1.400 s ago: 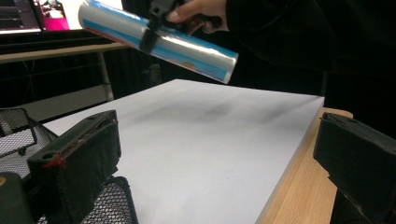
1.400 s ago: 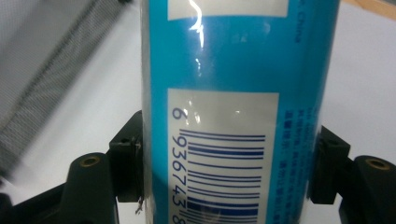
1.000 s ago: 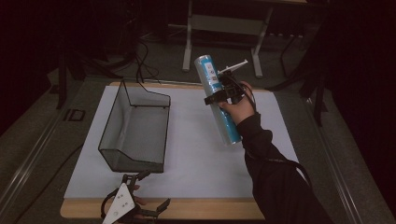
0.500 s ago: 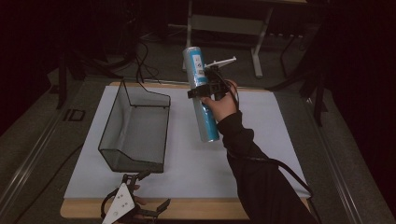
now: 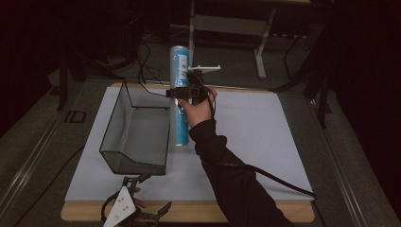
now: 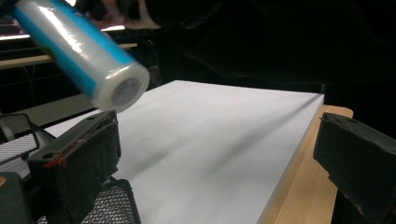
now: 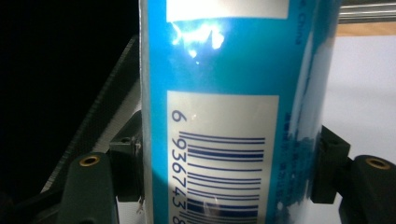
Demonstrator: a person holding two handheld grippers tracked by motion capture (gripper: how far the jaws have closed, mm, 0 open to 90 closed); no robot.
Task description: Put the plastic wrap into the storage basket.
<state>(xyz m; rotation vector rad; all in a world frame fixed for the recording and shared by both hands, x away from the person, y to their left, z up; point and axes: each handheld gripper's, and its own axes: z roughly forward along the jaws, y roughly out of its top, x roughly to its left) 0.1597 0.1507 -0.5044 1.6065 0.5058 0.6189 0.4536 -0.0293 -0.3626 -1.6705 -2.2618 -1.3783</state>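
A long blue roll (image 5: 180, 125) wrapped in clear film, with a barcode label (image 7: 224, 158), hangs above the table, its length running from near to far. My right gripper (image 5: 185, 93) is shut on its middle, and both pads (image 7: 125, 163) press its sides. The roll hovers just right of the black wire basket (image 5: 137, 132), which is empty. The roll's near end (image 6: 116, 88) shows in the left gripper view. My left gripper (image 5: 153, 194) sits at the table's front edge, near the basket's front corner, open with nothing between its jaws (image 6: 219, 163).
A white sheet (image 5: 255, 132) covers most of the wooden table (image 5: 198, 213); its right half is bare. A cable (image 5: 279, 182) trails from the right sleeve over the front right. Desk legs and cables stand on the dark floor beyond the far edge.
The right gripper has carried the roll left, from the middle of the sheet to beside the basket's right wall. The left gripper has stayed put.
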